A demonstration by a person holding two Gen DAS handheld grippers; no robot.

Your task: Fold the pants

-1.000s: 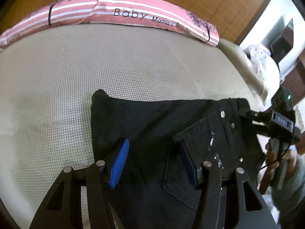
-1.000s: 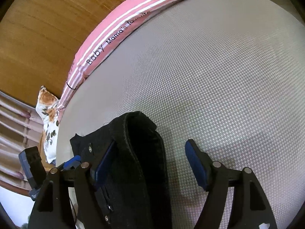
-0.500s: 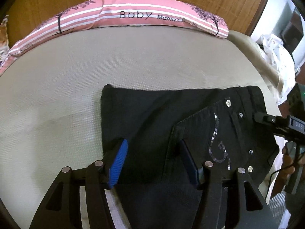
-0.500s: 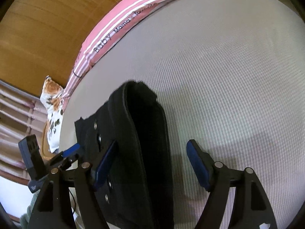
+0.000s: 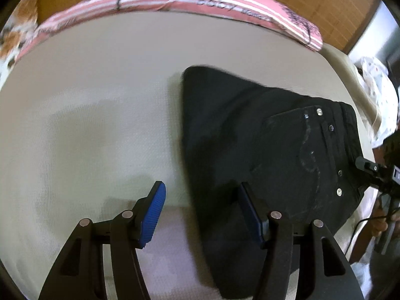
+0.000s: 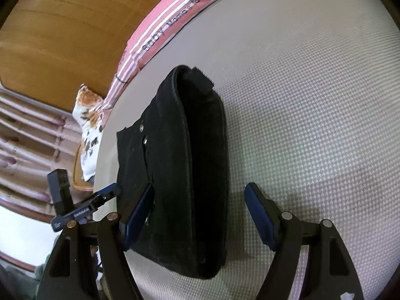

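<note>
On the beige mattress [image 5: 87, 115], folded black pants [image 5: 262, 150] are laid; left gripper [image 5: 202, 215] and right gripper [image 6: 197, 215] are held spread, pinching nothing.

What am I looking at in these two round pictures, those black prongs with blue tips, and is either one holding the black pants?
There is no robot arm here. A person carries a two-finger hand tool in each hand, and a wide-angle camera on each tool looks out along its fingers.

One picture is from the left tool: the left gripper shows as black prongs with blue pads. The other is from the right tool, showing the right gripper.

Both look down at a bed covered by a beige mat. The black pants lie on it, folded into a compact bundle, back pocket and rivets facing up. A pink striped pillow lies along the far edge.

Neither gripper holds anything. Both stand open over the pants' edges, with no pad seen pressing the cloth.
</note>
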